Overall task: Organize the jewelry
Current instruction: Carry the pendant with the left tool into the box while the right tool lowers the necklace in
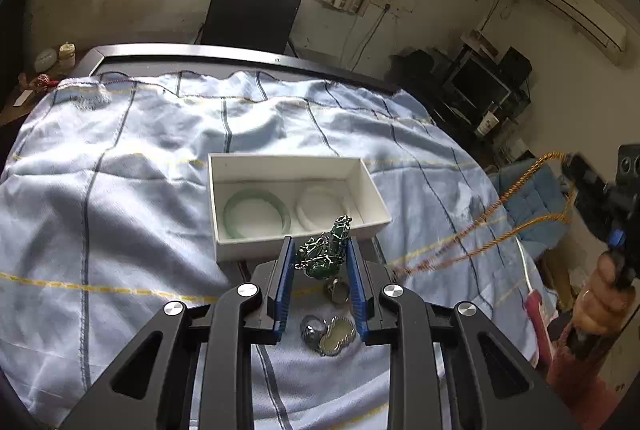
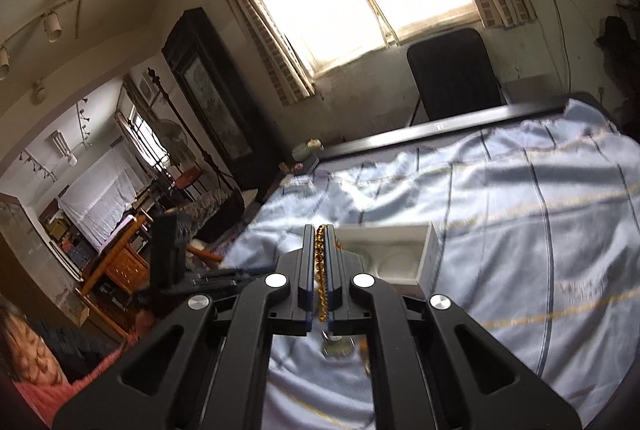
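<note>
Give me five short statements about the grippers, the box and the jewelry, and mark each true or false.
1. The left gripper holds a green pendant. True.
2. The right gripper is open and empty. False: it is shut on a gold chain.
3. The white box has two bangles in it. True: a green bangle and a white bangle.
4. The box has its lid on. False: it is open on top.
5. Some jewelry lies on the cloth below the left gripper. True.
</note>
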Demonstrator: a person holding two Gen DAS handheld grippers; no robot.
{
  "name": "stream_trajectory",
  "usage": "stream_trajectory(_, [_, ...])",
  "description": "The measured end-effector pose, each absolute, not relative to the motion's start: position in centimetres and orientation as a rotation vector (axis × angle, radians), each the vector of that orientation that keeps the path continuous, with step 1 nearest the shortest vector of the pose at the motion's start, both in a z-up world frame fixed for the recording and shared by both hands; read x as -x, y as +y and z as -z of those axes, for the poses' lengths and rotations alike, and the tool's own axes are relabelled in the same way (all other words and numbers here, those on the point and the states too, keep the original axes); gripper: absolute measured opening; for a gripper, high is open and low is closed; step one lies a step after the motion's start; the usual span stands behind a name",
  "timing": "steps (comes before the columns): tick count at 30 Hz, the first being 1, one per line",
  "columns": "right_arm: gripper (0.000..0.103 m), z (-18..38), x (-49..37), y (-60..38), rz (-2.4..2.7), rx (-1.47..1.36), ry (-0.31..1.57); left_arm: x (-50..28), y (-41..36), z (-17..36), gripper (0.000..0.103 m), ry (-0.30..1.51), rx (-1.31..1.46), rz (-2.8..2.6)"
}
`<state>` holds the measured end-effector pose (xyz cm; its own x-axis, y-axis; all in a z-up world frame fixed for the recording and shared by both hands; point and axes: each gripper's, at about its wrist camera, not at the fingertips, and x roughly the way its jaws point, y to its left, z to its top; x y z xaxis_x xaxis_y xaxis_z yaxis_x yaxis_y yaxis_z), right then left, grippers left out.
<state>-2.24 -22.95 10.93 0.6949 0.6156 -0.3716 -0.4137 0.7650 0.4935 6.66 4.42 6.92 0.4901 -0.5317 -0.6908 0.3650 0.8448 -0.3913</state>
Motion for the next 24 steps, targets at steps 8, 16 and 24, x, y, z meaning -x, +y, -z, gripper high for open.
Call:
stream_trajectory(8, [0.004,-16.6,0.1,-21.0,-0.571,-0.329,0.484,-7.7,4.5,-9.2,0.026,0.885,0.213,0.546])
stream_trajectory(16, [0.004,-19.4,-0.4,-17.5,-0.519,-0.207,0.37,-9.2,3.8,-9.1,0.026,0.896,0.198,0.519])
stream_trajectory(24, [0.004,-16.3,-6.2,-15.1,-0.459,-0.23,0.441,-11.8,3.0,-6.8,0.026,0.954,0.163,0.449])
